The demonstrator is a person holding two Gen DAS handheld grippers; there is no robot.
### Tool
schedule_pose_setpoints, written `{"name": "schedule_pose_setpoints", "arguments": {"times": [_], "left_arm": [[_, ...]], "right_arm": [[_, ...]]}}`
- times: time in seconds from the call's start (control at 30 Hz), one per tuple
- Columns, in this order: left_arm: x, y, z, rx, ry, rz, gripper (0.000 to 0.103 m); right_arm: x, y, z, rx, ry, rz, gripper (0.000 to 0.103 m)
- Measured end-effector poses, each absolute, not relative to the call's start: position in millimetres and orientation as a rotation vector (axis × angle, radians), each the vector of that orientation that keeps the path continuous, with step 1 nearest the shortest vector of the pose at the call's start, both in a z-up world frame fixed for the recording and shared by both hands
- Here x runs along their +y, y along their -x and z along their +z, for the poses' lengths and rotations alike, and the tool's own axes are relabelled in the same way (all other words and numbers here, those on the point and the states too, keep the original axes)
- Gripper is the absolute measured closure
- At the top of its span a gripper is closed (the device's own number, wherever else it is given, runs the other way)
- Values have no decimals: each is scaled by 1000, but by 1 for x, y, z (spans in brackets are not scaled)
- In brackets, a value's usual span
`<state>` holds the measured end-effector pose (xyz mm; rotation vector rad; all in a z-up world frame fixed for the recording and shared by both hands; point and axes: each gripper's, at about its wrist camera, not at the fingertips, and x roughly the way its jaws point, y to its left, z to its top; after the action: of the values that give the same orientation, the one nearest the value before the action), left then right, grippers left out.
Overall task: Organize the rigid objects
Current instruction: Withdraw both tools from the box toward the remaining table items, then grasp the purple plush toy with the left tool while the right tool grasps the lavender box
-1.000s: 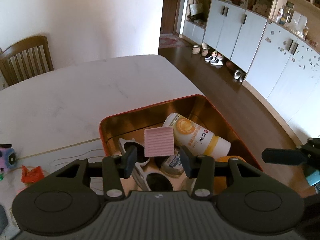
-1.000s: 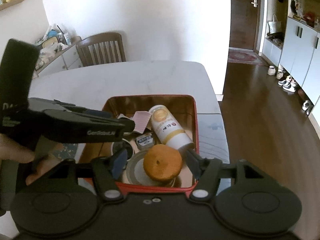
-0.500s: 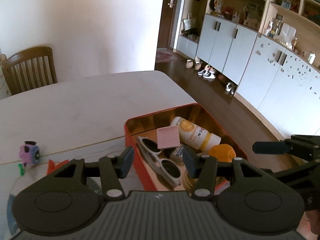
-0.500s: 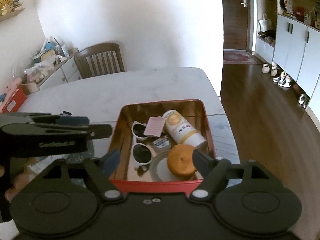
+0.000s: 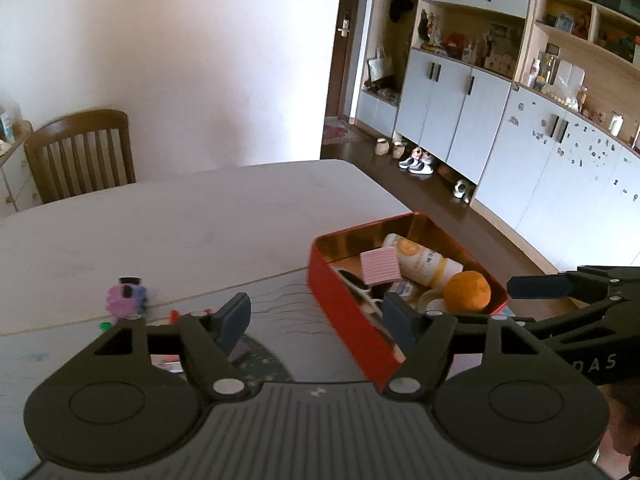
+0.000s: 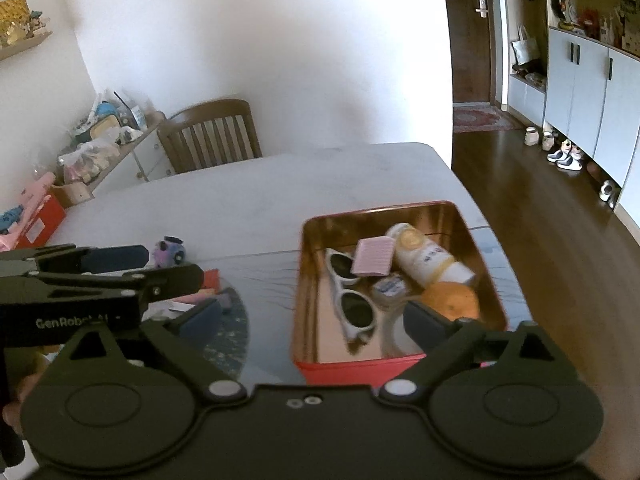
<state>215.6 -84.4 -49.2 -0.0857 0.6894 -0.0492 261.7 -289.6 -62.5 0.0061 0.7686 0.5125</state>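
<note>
We're looking down on a pale marble-look table (image 6: 248,200) with the red tin box (image 6: 360,364) near its right-hand edge, gold inside, and it's well stocked. White sunglasses (image 6: 350,296) lie along the box's left wall, a pink ribbed card (image 6: 374,260) leans across the middle, a cream and yellow bottle (image 6: 428,258) lies on its side toward the far right, a small blue-and-white packet (image 6: 389,287) sits beneath the card, and an orange (image 6: 452,302) rests in the near right corner, touching the bottle. Both of our grippers are empty here. Our left gripper (image 5: 316,322) has its jaws opening, nothing between them, with the box's near left corner just beyond its right fingertip; from this side we see the orange (image 5: 467,290) sitting high against the red wall (image 5: 352,312). Our right gripper (image 6: 312,320) has jaws opening too, spread very wide, framing the near end of the box with no pad on anything. Out on the table to the left, well apart from the box, sits a purple fidget cube (image 6: 171,252), and from the left wrist view the same cube (image 5: 126,295) has small red and green bits just beside it, too small to name. A dark round patterned mat (image 6: 228,332) lies under the left gripper's fingers. A wooden chair (image 6: 210,136) stands at the far side.
</note>
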Motion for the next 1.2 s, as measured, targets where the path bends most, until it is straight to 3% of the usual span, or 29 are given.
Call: {"name": "schedule_pose_setpoints", "arguments": {"times": [0.4, 1.2], "left_arm": [[-19, -188, -53, 671, 122, -17, 19], [102, -243, -95, 698, 248, 159, 19]], "right_arm": [[-234, -240, -69, 763, -8, 539, 0], [-126, -245, -109, 824, 170, 662, 0]]}}
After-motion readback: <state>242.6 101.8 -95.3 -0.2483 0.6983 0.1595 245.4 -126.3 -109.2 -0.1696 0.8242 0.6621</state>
